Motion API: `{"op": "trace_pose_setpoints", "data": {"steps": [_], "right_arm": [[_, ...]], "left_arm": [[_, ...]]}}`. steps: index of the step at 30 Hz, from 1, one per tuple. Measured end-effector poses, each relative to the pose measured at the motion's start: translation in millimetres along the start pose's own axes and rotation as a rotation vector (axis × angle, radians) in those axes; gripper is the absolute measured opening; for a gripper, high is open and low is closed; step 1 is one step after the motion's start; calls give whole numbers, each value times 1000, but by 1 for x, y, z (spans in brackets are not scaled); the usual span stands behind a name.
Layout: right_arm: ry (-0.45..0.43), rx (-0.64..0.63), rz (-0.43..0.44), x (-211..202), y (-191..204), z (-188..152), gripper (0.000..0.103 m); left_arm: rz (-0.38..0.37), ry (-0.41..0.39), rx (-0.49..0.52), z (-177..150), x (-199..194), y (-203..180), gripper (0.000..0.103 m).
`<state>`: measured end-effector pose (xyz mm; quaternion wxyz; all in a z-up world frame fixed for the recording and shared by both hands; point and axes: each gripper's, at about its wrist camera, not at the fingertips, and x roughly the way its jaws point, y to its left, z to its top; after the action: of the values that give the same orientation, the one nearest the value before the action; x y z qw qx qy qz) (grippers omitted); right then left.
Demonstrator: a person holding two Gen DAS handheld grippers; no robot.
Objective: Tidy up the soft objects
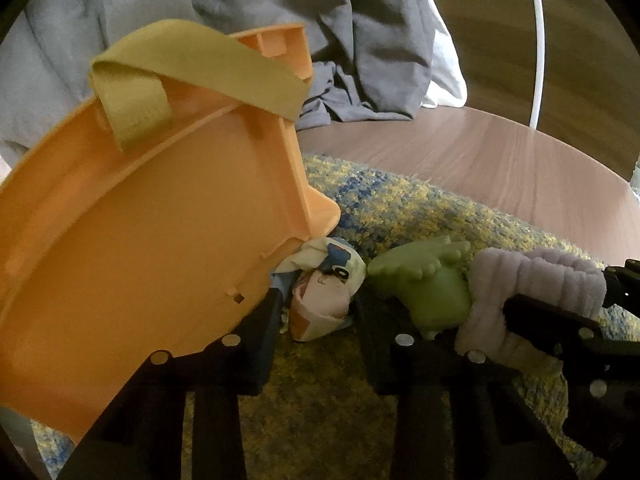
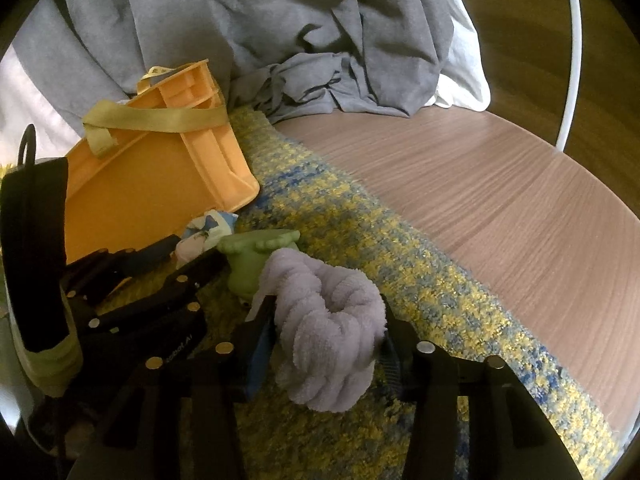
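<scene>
My right gripper (image 2: 326, 340) is shut on a lavender fuzzy rolled cloth (image 2: 332, 328), held just above the rug; the cloth also shows in the left wrist view (image 1: 536, 292) with the right gripper (image 1: 560, 320) around it. My left gripper (image 1: 316, 320) is open, its fingers either side of a white, pink and blue printed soft toy (image 1: 320, 292) on the rug. A green soft toy (image 1: 424, 284) lies between the two. An orange bin (image 1: 140, 240) with a yellow-green strap (image 1: 180, 72) lies tipped on its side at the left.
A yellow and blue shag rug (image 2: 360, 220) covers the floor under the objects; bare wood floor (image 2: 500, 200) lies to the right. Grey bedding (image 2: 260, 32) hangs behind. A white curved tube (image 2: 572, 60) stands at the far right.
</scene>
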<state>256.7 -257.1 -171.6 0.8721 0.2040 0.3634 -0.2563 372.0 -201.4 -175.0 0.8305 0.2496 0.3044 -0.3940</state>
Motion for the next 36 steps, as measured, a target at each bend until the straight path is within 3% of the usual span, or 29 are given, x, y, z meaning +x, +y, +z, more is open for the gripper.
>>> {"op": "trace_pose_setpoints", "data": {"steps": [7,26,36], "right_arm": [[-3,-9,23,-7,-1,0,34],[-42,-88,117,-56,9,7,33],[-98,-144,174,-86,17,21,34]], "left_arm": [[16,3,-46,-8,-15,1,33],[92,-8,-293,-24,-96,12,33],[147,-55,-389,-20,-143,18,33]]}}
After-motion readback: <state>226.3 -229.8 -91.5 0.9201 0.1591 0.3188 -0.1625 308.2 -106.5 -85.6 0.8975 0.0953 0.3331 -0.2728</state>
